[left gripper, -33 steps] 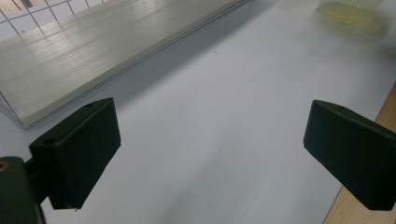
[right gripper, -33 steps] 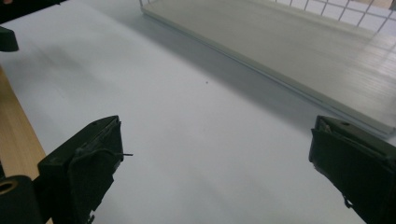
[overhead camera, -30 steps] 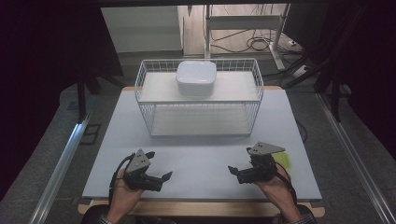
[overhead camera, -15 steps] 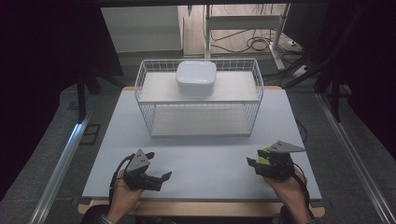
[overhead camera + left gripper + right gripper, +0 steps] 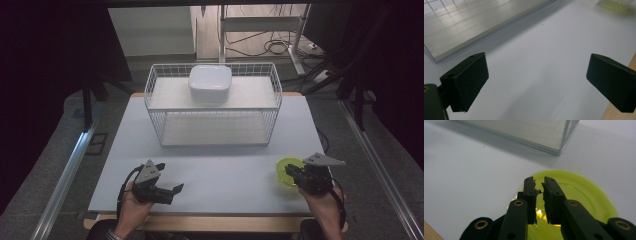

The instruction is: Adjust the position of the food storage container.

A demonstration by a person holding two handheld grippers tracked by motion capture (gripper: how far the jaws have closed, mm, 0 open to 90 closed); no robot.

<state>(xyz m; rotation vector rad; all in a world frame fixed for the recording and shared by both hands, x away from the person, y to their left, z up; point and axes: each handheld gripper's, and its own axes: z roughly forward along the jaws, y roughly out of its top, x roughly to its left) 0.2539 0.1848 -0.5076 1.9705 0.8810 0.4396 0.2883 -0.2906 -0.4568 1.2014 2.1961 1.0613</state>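
A white table (image 5: 220, 165) carries a wire basket (image 5: 213, 107) toward its far side, with a white lidded box (image 5: 210, 83) sitting on the basket's top shelf, left of middle.

Near the front right of the table lies a lime-green plate (image 5: 286, 172). The right gripper (image 5: 295, 172) is down at its near rim — in the right gripper view its 2 black jaws are drawn nearly together over the plate's rim (image 5: 574, 195), a thin slit between them, and they look pinched on the edge, though the contact itself is hard to make out. The right hand (image 5: 325, 207) comes in from the bottom edge behind it, a grey 3-cornered plate on top of the tool.

The left gripper (image 5: 170, 191) sits at the front left, held by the left hand (image 5: 131, 210), well apart from the plate. Its jaws stand wide apart over bare tabletop — nothing between them. In the left gripper view the basket's lower shelf (image 5: 474, 22) lies ahead, and the plate (image 5: 614, 5) shows far off at the top right.
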